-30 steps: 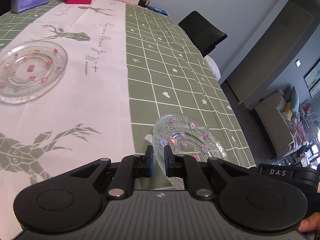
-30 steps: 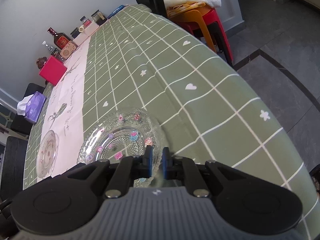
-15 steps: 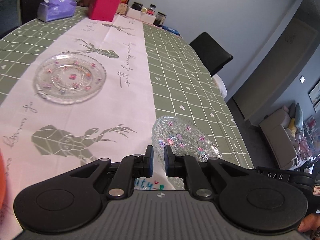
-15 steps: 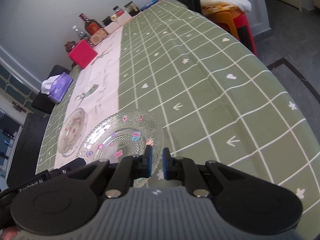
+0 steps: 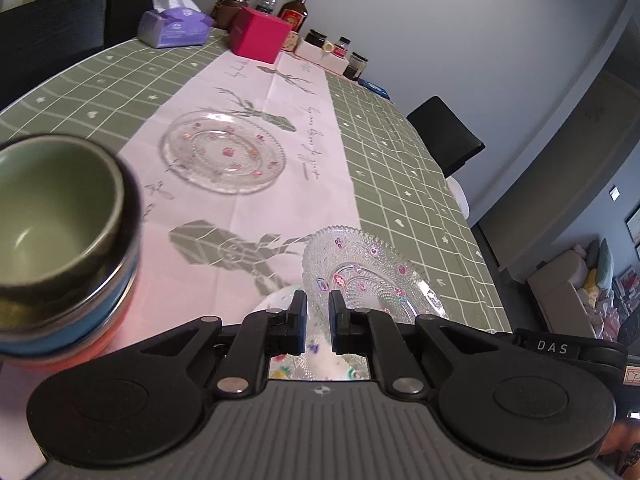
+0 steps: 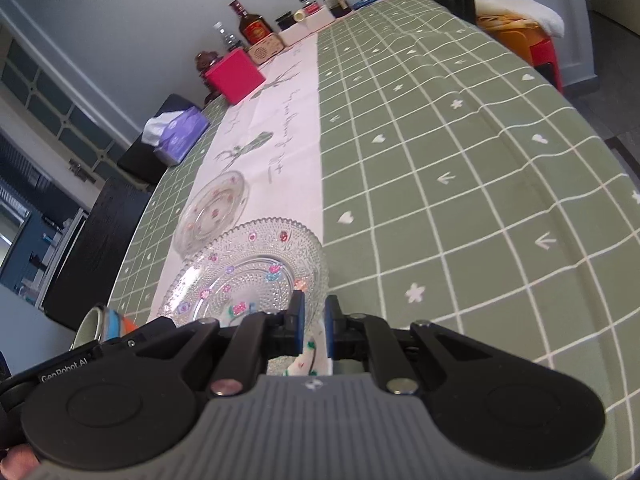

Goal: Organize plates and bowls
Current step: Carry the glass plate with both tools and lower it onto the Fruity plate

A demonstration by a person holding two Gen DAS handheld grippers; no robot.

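Observation:
Both grippers hold one clear glass plate with coloured dots (image 5: 360,272), also in the right wrist view (image 6: 248,276). My left gripper (image 5: 318,312) is shut on its near rim. My right gripper (image 6: 314,320) is shut on its rim from the other side. The plate is lifted and tilted over a white patterned dish (image 5: 280,300) that shows beneath it. A second glass plate (image 5: 224,156) lies flat on the pink runner, also in the right wrist view (image 6: 212,210). A stack of bowls (image 5: 60,232), green on top, stands close at the left.
A purple tissue box (image 5: 174,26), a red box (image 5: 260,36), bottles (image 5: 294,12) and jars (image 5: 342,50) stand at the far end of the table. A black chair (image 5: 444,136) stands at the right side. An orange stool (image 6: 516,28) with a towel is beyond the table.
Both grippers have carried the glass plate leftward over the pink runner. The bowl stack and the white dish have come into view.

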